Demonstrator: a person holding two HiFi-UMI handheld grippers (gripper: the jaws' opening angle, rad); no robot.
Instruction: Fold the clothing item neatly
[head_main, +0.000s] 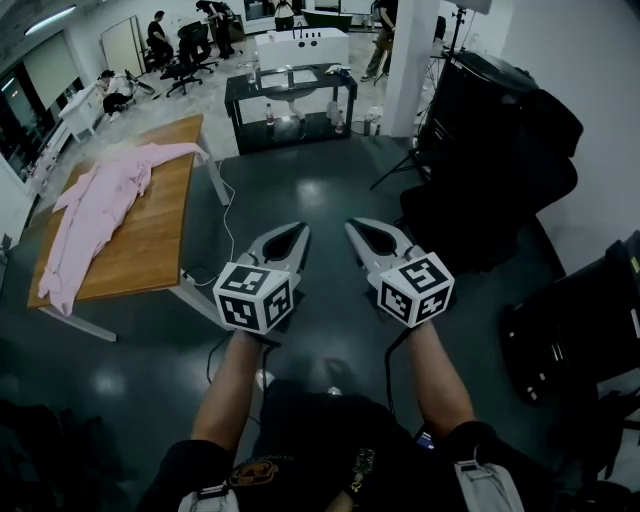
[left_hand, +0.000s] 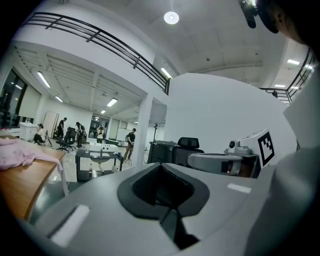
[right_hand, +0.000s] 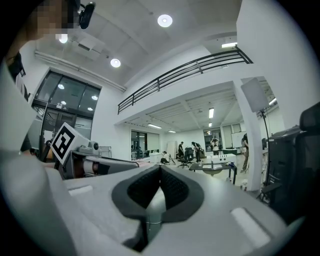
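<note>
1 pink garment (head_main: 100, 200), 1 wooden table (head_main: 150, 238), 2 grippers (head_main: 298, 235) (head_main: 355, 232).

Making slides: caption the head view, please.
Left gripper and right gripper, both shut and empty, held above the floor; pink garment lies spread on the wooden table at left.

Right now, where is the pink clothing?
In the head view, the pink garment lies stretched along the wooden table at the upper left, well away from the left gripper.
</note>
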